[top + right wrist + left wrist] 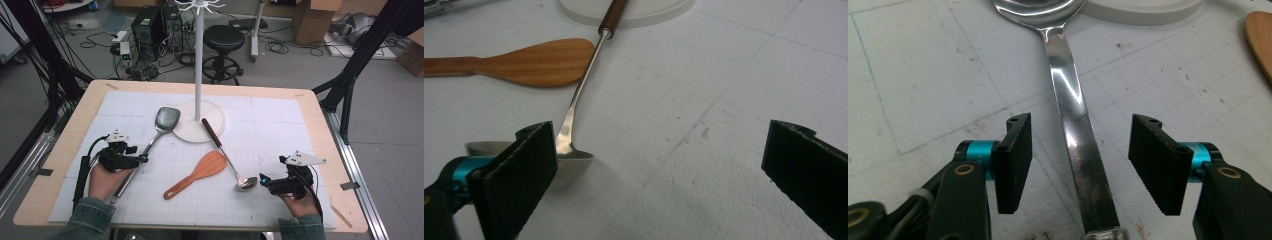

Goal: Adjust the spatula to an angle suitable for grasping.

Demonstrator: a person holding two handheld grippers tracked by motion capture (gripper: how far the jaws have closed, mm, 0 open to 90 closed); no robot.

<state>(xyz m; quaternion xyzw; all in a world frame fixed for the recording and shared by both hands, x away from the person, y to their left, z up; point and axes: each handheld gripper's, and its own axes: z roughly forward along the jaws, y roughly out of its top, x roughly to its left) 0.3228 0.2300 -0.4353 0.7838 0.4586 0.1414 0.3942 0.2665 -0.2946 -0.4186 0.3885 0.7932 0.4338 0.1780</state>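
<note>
While the left gripper straddles the spatula — the ladle lies empty.

Place: a robotics or recording lab, not a home kitchen.
Worktop: plywood board covered with a white gridded mat, set between black metal frame legs.
Floor: grey, strewn with loose cables.
Equipment: black computer towers standing on the floor behind.
Furniture: a black round stool.
Storage: cardboard boxes at the back.
</note>
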